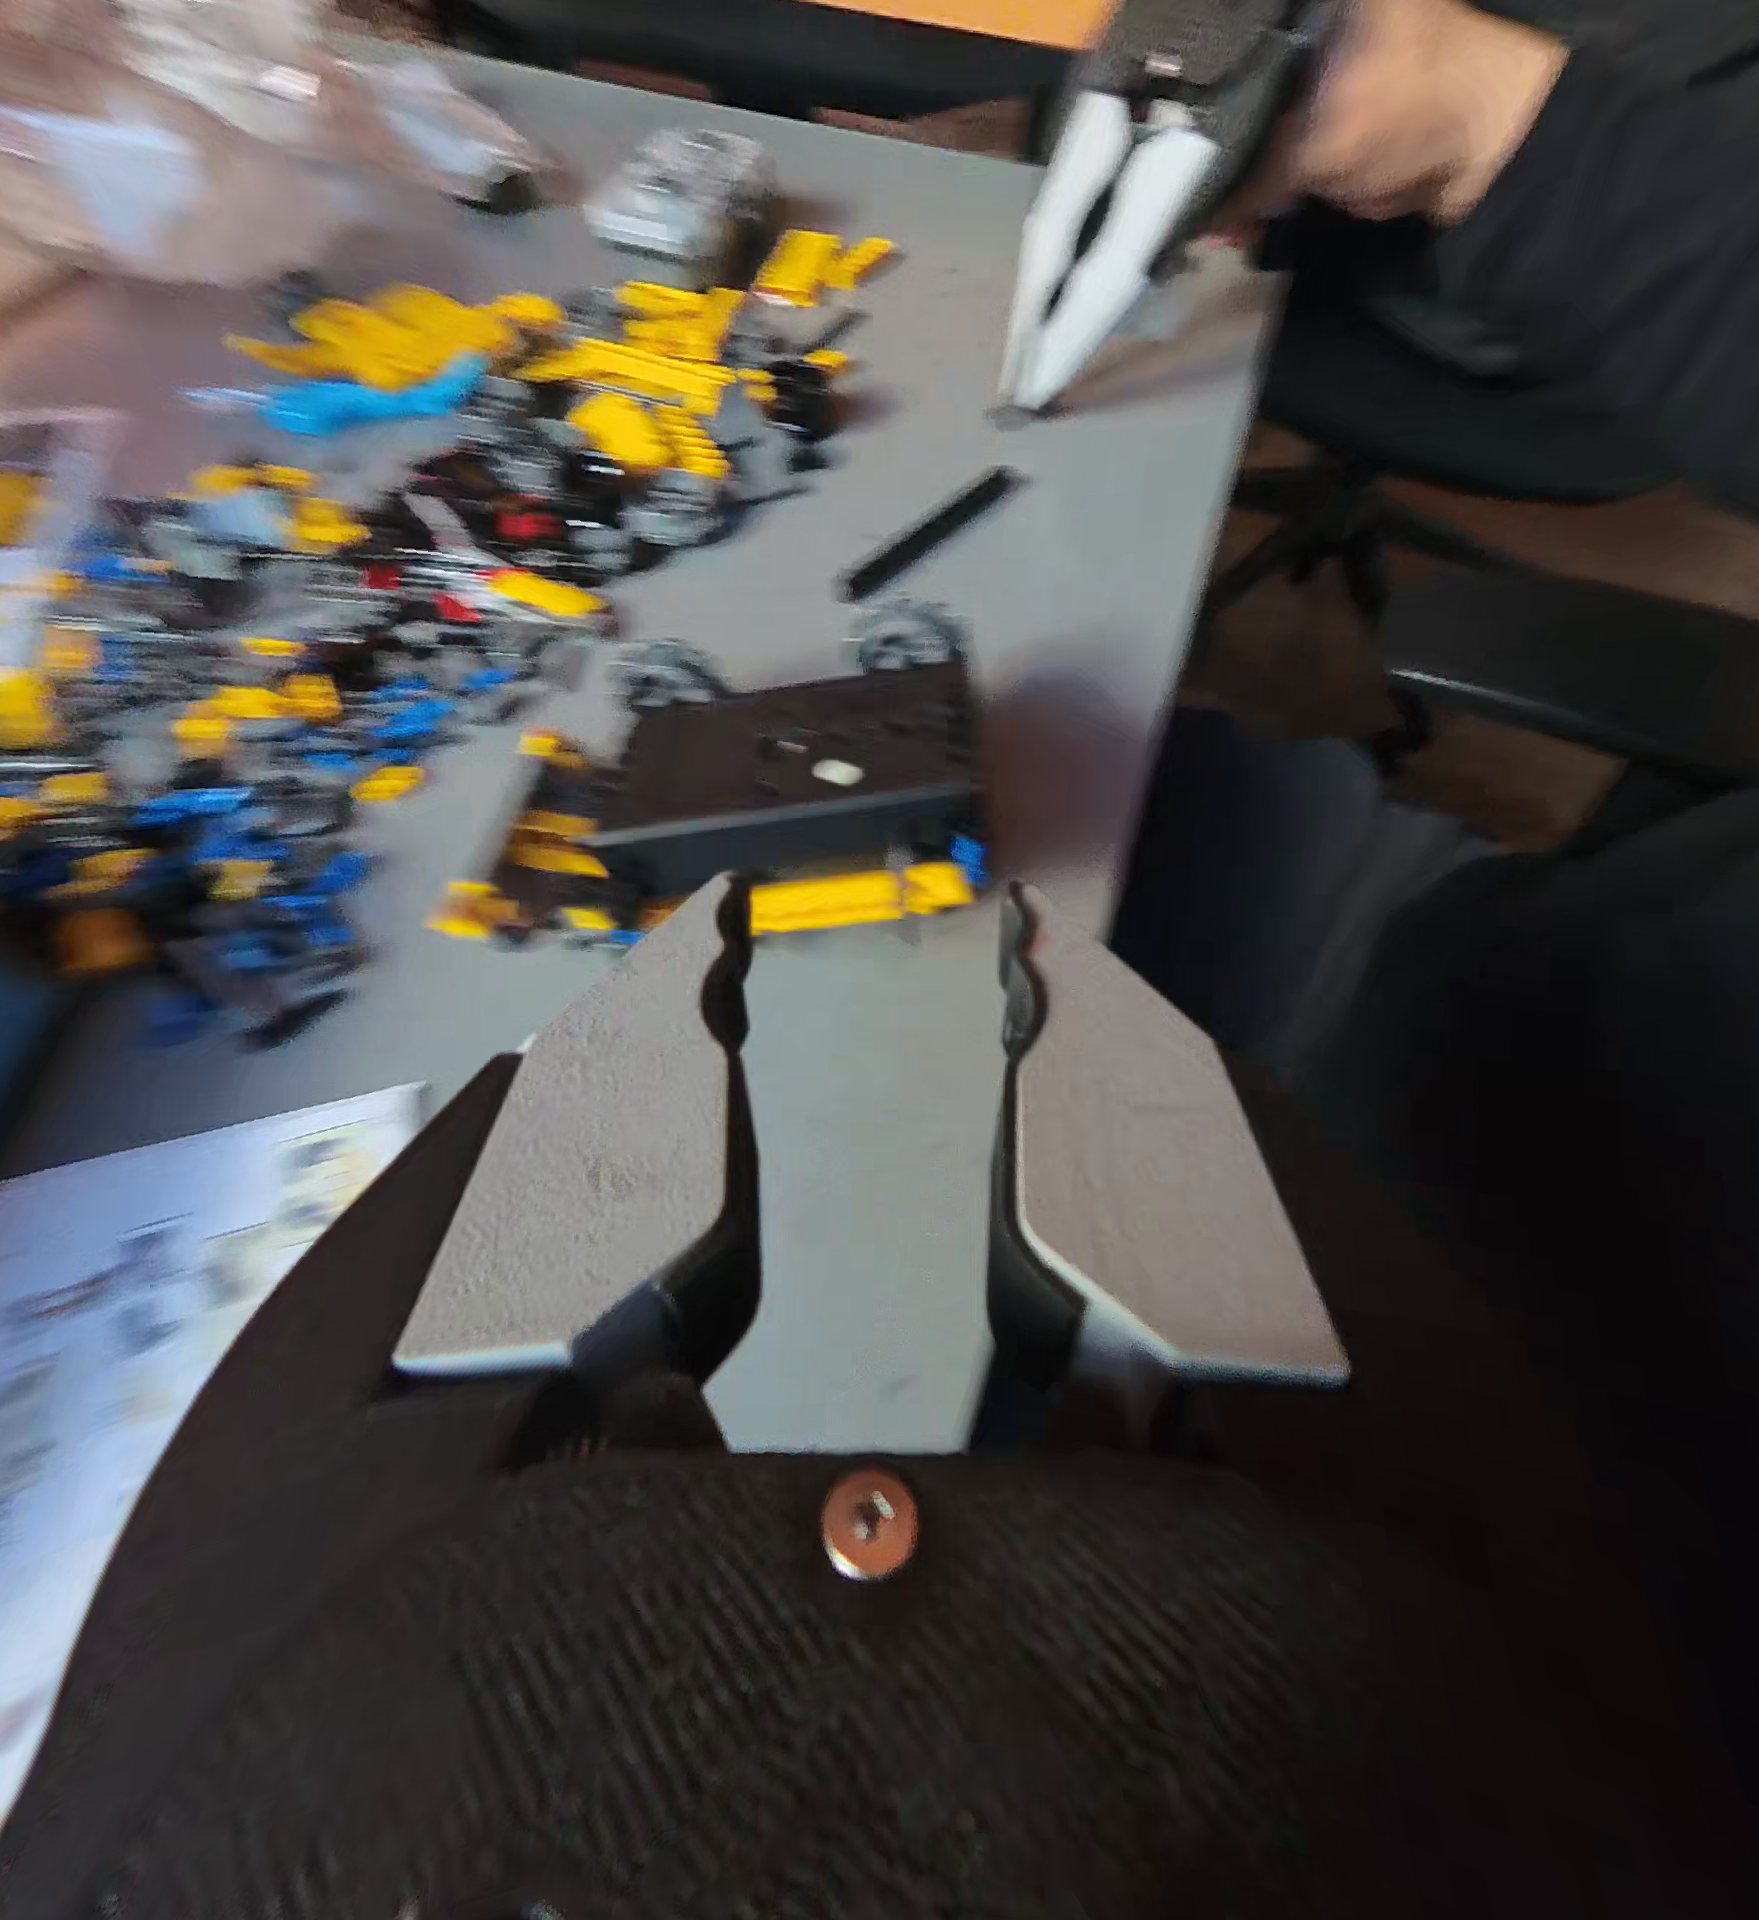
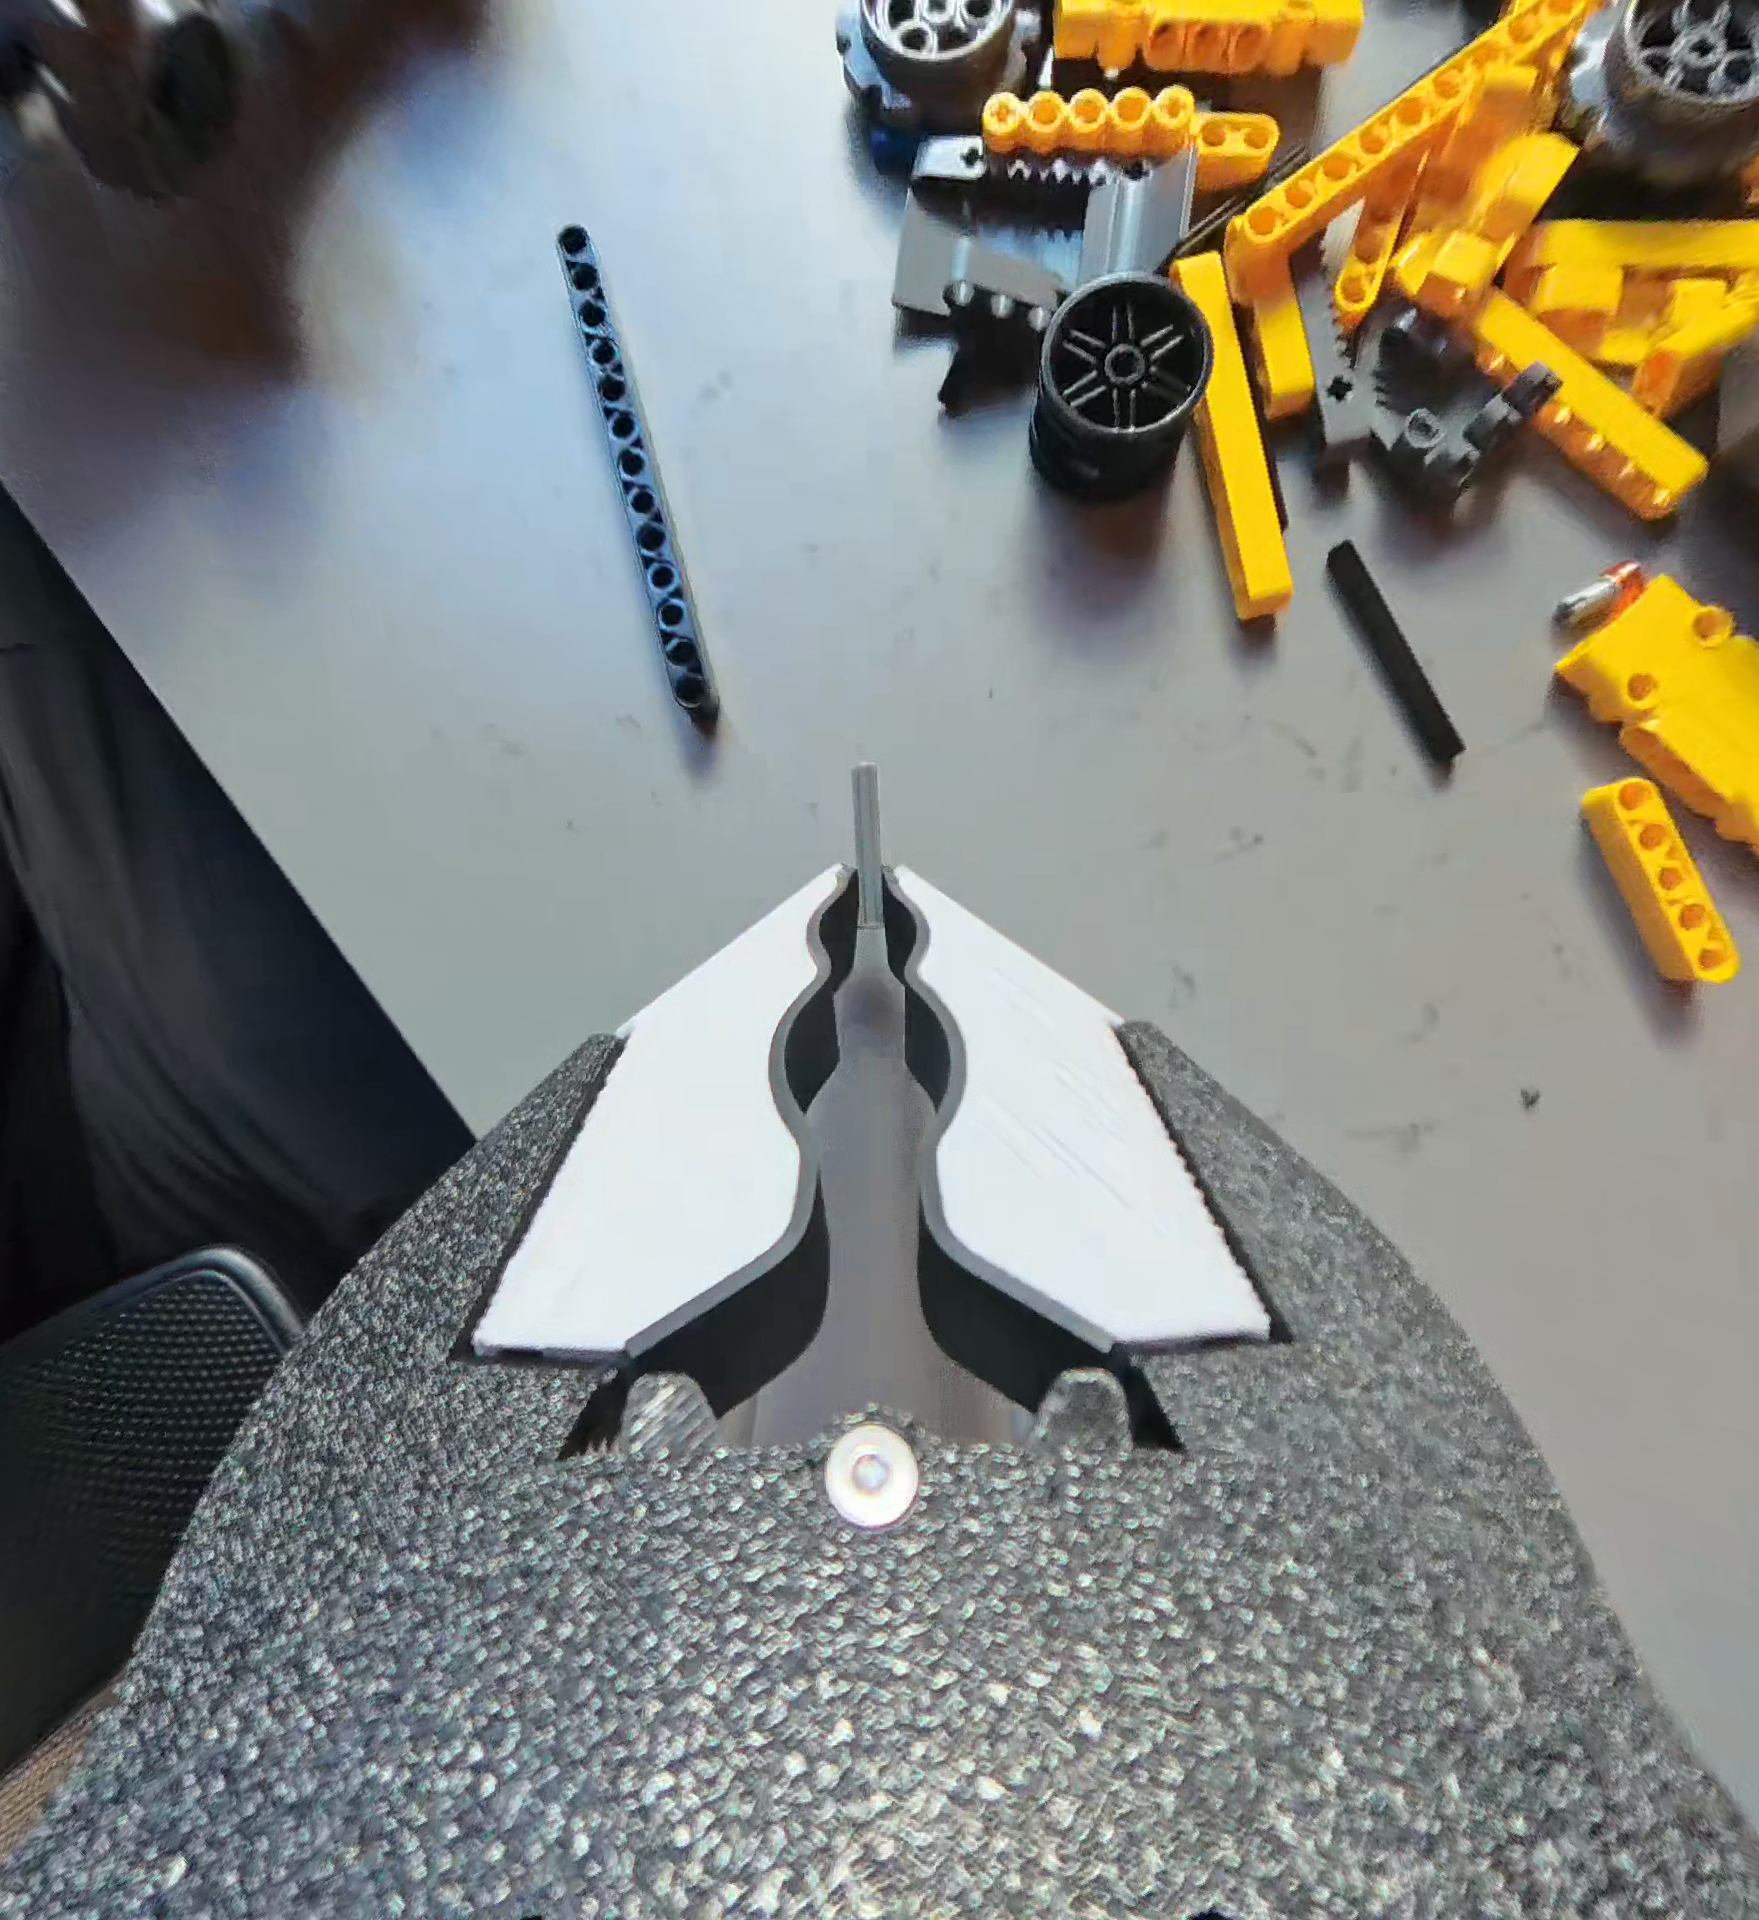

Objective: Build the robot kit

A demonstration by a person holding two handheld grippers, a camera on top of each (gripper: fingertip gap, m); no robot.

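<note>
My right gripper [image 2: 867,883] is pinched tight on a thin grey rod [image 2: 864,831], gripped at its lower end so most of it pokes out ahead of the tips; a long black strip with holes [image 2: 636,473] lies ahead to the left, a black wheel [image 2: 1124,379] and yellow bricks [image 2: 1457,312] ahead to the right; my left gripper [image 1: 870,914] hangs spread apart and empty above a black plate [image 1: 802,748]; everything rests on a scuffed grey table [image 2: 958,644], with an office chair [image 1: 1353,540] beyond its edge.

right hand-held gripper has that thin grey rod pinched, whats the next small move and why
Probably lift it slightly: the right hand-held gripper is shut on the grey axle just above the table, and the left hand-held gripper is open and empty.
</note>
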